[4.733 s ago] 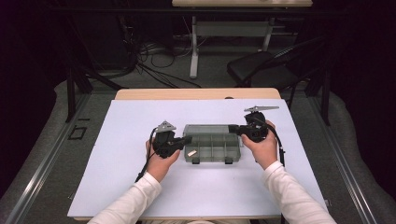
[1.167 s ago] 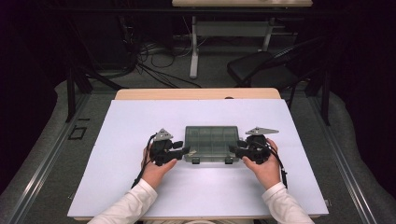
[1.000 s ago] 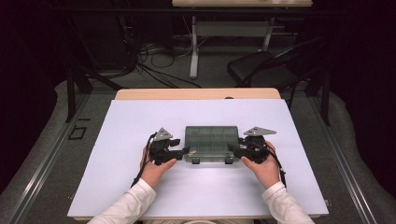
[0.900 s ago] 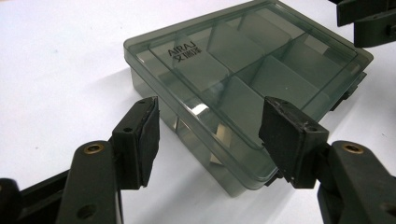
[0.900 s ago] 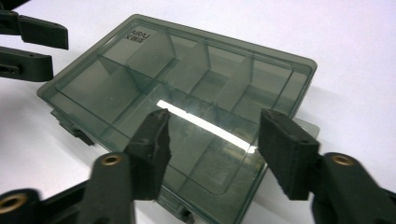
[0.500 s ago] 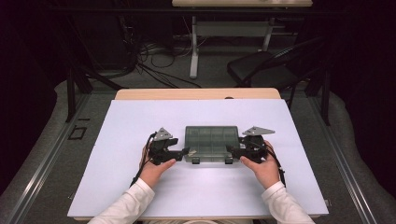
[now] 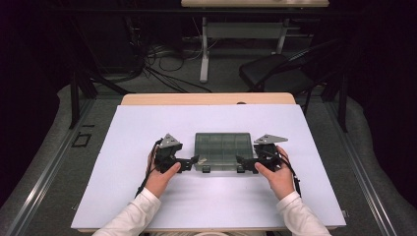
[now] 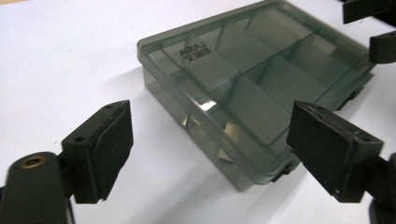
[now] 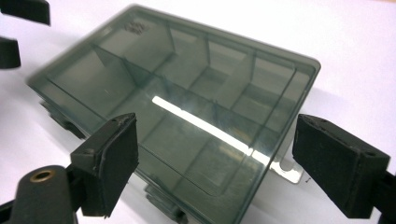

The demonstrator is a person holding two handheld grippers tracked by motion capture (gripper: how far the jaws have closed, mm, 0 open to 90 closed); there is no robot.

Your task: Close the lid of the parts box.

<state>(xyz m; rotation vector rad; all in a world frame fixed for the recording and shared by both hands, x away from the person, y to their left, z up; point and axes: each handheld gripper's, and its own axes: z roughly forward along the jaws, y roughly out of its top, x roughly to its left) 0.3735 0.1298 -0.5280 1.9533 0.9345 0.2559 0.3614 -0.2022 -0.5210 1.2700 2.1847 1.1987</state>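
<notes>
Smoky clear compartment box [image 7: 223, 150] lid shut, flat at the middle of the white table [image 7: 147, 123], left gripper [image 7: 193, 161] at its near left corner, right gripper [image 7: 241, 162] at its near right corner, both jaws just opened, spread wide, pinching nothing

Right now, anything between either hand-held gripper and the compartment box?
Nothing visible. The left hand-held gripper and right hand-held gripper sit at the near corners of the closed compartment box, jaws open after just opening, pads off it. Only bare white table lies around it.
</notes>
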